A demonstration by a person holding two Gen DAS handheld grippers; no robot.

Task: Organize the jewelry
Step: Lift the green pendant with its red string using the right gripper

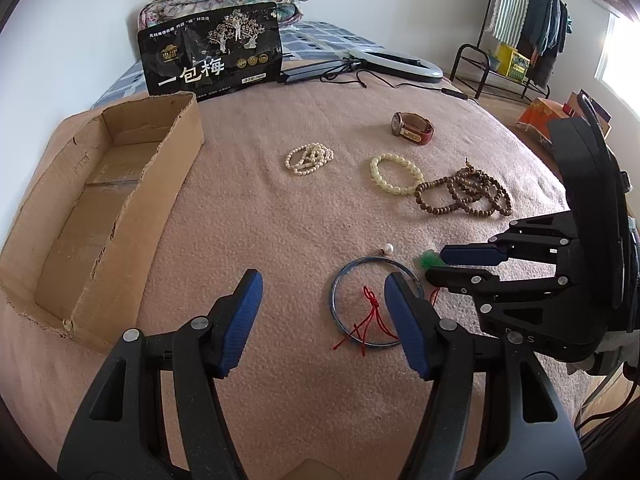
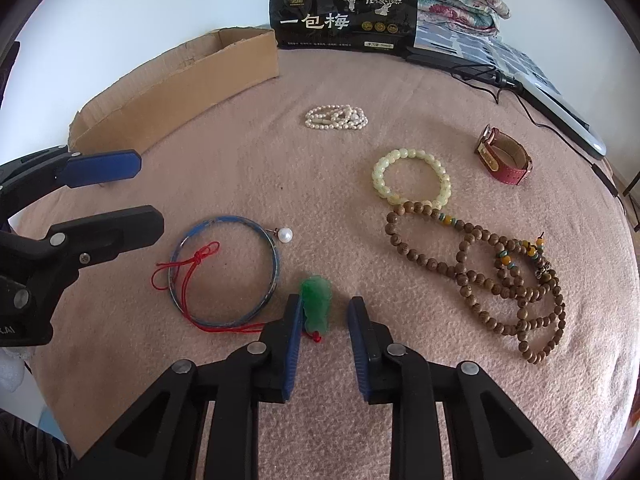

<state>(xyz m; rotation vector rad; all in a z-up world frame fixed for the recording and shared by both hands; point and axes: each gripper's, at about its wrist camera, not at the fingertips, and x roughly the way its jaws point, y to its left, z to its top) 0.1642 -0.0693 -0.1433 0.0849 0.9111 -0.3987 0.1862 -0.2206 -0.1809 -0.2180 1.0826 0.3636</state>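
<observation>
The step in hand looks like the first pick: no jewelry lies in the cardboard box [image 1: 100,216] yet, and the right gripper [image 2: 323,344] is lined up on the green jade pendant [image 2: 316,304]. Its jaws stand part open with nothing gripped; the pendant lies on the pink blanket [image 2: 280,168] between the tips, close against the left pad, the right pad clear of it. The next move, as I judge it, is to close on the pendant, lift so its red cord [image 2: 188,268] trails free, and carry it left to the box. The cord crosses the blue bangle [image 2: 224,272] just left of the pendant, so it may drag the bangle along.

The left gripper [image 1: 322,316] is wide open and holds nothing; its right finger hangs over the bangle's rim, and I cannot tell whether it touches.

A little farther, a white pearl [image 2: 285,235] sits at the bangle's far right edge. To the right lie the brown wooden bead string [image 2: 480,276] and, touching its far end, the pale bead bracelet [image 2: 412,180]. Farther still are the white pearl strand [image 2: 336,117] and, far right, the red-strapped watch [image 2: 505,160]. The box stands along the left side, well apart from the pendant, with a black snack bag [image 2: 344,12] at the far end.
</observation>
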